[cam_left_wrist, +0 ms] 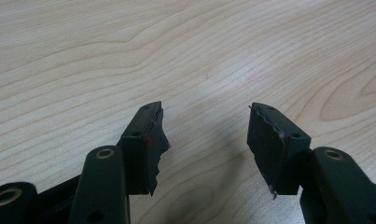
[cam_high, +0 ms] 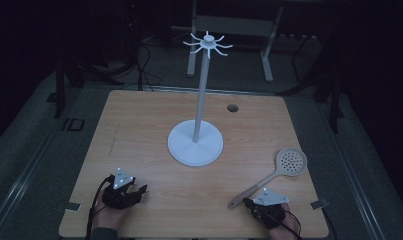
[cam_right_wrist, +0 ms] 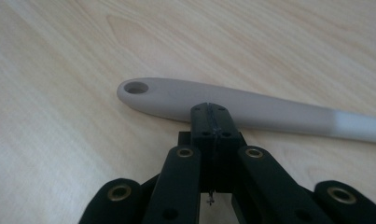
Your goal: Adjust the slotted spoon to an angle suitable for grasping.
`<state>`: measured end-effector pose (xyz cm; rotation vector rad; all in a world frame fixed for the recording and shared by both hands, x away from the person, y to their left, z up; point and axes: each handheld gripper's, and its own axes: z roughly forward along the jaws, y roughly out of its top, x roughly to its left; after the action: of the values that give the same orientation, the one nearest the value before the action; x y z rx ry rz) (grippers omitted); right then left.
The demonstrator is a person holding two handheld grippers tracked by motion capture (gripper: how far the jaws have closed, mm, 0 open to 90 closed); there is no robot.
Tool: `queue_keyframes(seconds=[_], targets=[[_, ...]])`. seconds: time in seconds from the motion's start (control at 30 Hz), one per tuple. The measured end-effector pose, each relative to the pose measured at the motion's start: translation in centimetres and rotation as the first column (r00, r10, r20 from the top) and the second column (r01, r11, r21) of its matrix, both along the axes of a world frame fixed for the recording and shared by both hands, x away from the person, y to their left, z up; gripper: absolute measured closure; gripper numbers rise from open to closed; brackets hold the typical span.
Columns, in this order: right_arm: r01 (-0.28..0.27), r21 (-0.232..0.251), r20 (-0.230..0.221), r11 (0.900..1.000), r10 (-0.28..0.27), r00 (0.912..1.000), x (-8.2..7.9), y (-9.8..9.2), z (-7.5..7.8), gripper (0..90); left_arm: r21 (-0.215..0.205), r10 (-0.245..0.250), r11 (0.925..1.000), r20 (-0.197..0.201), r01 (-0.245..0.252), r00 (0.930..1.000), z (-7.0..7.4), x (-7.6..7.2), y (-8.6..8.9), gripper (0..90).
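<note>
The skimmer (cam_high: 274, 174) lay flat on the table (cam_high: 154, 120), handle end just ahead of the right gripper (cam_right_wrist: 209, 112), its long axis crossing that gripper's pressed-together, empty jaws. The left gripper (cam_left_wrist: 204, 135) rested well apart, jaws spread wide, holding nothing.

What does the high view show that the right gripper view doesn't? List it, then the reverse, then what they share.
High view adds: the white hook stand, the skimmer's perforated head, the open left tool and the whole table. Right gripper view adds: the hanging hole at the end of the handle, and the right tool with jaws pressed shut, tips right at the handle. Shared: the handle, the right tool, the table.
</note>
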<state>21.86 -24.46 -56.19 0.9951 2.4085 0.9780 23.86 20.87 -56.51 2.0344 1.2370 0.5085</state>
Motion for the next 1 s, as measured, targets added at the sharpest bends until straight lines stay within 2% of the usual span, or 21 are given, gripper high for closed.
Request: queue_keyframes(seconds=[0.2,0.43,0.7,0.73,1.0], targets=[[-0.02,0.003,0.018,1.0,0.02,0.9996,1.4,0.9,0.0,90.0,0.003,-0.002,1.0,-0.002,0.002,1.0,0.0,0.0,-0.1,45.8],[-0.019,-0.001,0.043,1.0,0.019,0.9989,4.1,2.7,-0.1,90.0,-0.001,0.002,1.0,0.001,-0.002,1.0,0.0,0.0,0.0,45.8],[0.02,0.0,0.046,1.0,-0.02,0.9987,6.7,4.2,-0.2,90.0,-0.008,0.002,1.0,0.003,-0.002,1.0,0.1,0.0,0.1,45.8],[0.03,-0.009,0.047,1.0,-0.029,0.9985,7.7,4.7,-0.2,90.0,-0.009,0.002,1.0,0.004,-0.002,1.0,0.1,0.0,0.1,45.8],[0.047,-0.038,0.052,0.998,-0.045,0.9976,9.8,5.5,0.0,90.0,-0.011,0.005,0.9999,0.004,-0.005,1.0,0.1,0.0,0.1,45.8]])
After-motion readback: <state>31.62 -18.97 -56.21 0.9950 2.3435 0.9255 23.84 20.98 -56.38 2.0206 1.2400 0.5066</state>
